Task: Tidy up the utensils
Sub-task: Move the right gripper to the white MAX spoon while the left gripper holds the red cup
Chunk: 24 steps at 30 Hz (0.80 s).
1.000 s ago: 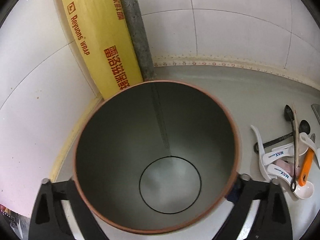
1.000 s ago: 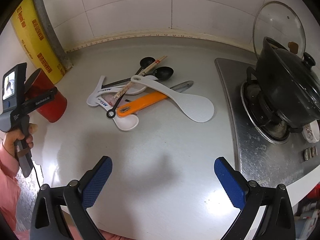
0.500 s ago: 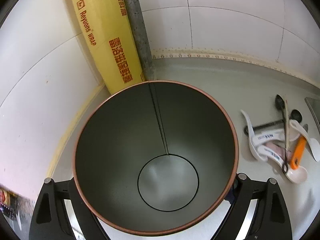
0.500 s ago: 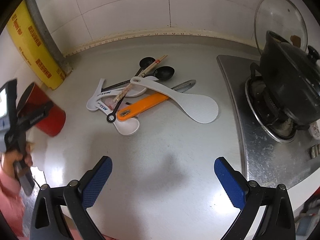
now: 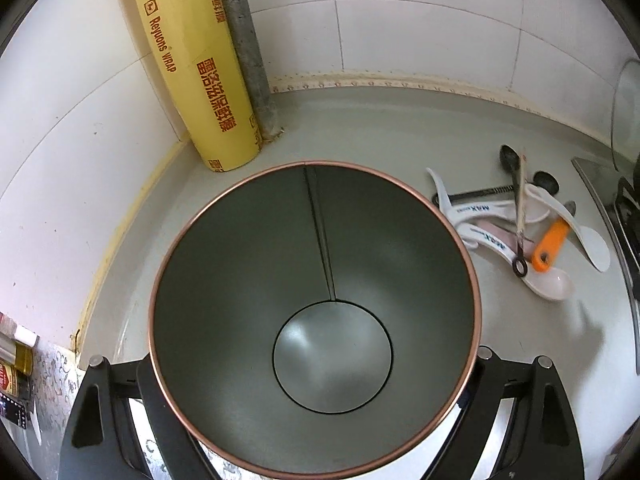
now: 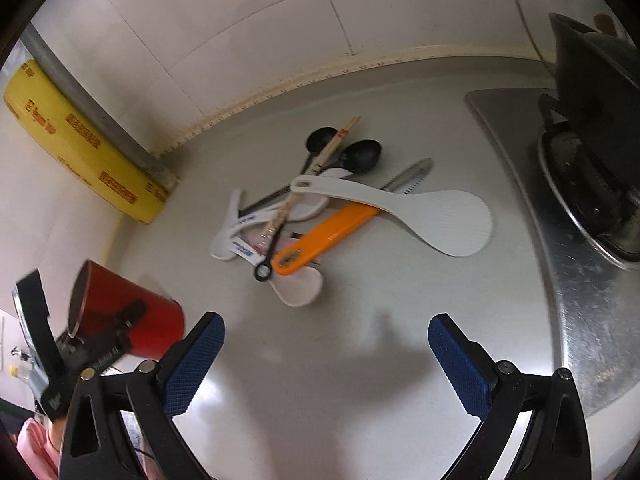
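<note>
A red cup (image 5: pixel 320 312) with a bare grey metal inside fills the left wrist view. My left gripper (image 5: pixel 316 368) has a finger on each side of its wall and the jaws are closing on it. In the right wrist view that cup (image 6: pixel 132 320) hangs tilted off the counter in the left gripper (image 6: pixel 108 344). The utensil pile (image 6: pixel 320 208) lies mid-counter: a white rice paddle (image 6: pixel 432 216), an orange-handled knife (image 6: pixel 324 236), a chopstick (image 6: pixel 312 176), black spoons (image 6: pixel 360 152) and white scoops. My right gripper (image 6: pixel 324 328) stands open above bare counter in front of the pile.
A yellow wrap roll (image 5: pixel 192 64) leans in the corner beside a grey pipe (image 5: pixel 244 40). To the right is a steel stove (image 6: pixel 560 240) with a black pot (image 6: pixel 592 92) and a glass lid behind it. A pink sleeve (image 6: pixel 36 444) shows at the lower left.
The left gripper has carried the cup away from the corner roll, toward the right gripper, and the cup now tilts. The right gripper has rolled and dipped closer to the pile.
</note>
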Each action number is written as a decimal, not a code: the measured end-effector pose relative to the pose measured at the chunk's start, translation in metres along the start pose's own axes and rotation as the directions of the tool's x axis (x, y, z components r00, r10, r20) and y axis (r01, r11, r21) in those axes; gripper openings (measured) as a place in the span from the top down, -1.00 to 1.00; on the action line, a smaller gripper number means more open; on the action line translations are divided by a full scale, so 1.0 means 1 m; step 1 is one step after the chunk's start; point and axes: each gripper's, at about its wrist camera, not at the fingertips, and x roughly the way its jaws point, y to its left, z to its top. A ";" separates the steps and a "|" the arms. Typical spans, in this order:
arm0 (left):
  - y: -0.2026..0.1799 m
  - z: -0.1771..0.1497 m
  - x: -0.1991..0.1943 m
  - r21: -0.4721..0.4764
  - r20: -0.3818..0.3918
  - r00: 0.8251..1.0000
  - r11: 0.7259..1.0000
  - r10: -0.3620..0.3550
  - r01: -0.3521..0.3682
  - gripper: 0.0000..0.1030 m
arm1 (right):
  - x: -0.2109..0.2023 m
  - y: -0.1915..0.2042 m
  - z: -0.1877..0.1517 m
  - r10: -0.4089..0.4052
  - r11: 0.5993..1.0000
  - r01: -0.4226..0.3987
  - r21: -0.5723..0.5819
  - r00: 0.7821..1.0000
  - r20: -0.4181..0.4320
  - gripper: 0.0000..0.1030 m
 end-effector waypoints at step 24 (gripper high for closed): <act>0.001 -0.001 -0.002 -0.015 -0.027 1.000 1.000 -0.001 0.000 -0.78 | 0.062 -0.015 0.004 0.246 0.961 -0.226 0.160 0.961 -0.124 -0.08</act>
